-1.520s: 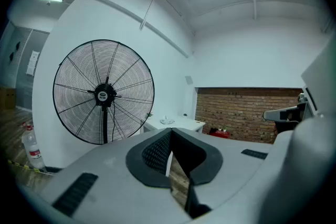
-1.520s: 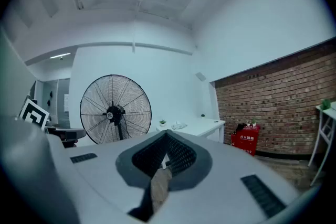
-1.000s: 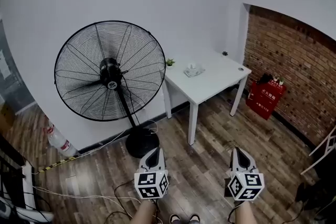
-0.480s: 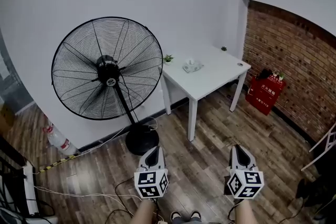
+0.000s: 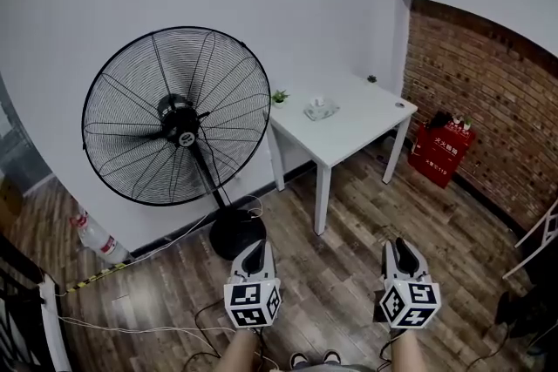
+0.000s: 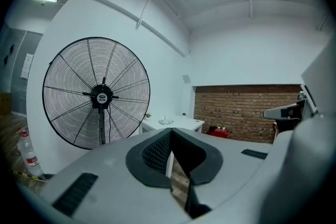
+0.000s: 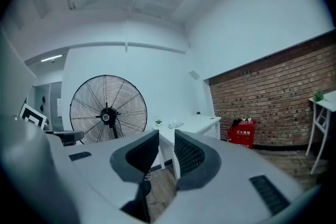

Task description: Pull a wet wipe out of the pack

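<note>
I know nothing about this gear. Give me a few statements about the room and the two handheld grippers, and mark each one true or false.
1. The big black round floor fan stands left of the white table. True.
2. The small pale wet wipe pack is held in the right gripper. False: it lies on the white table, far from both grippers.
3. The left gripper has its jaws together with nothing in them. True.
4. The red box stands on the table. False: it sits on the wooden floor by the brick wall.
5. The right gripper's jaws are shut. False: they stand apart, empty.
</note>
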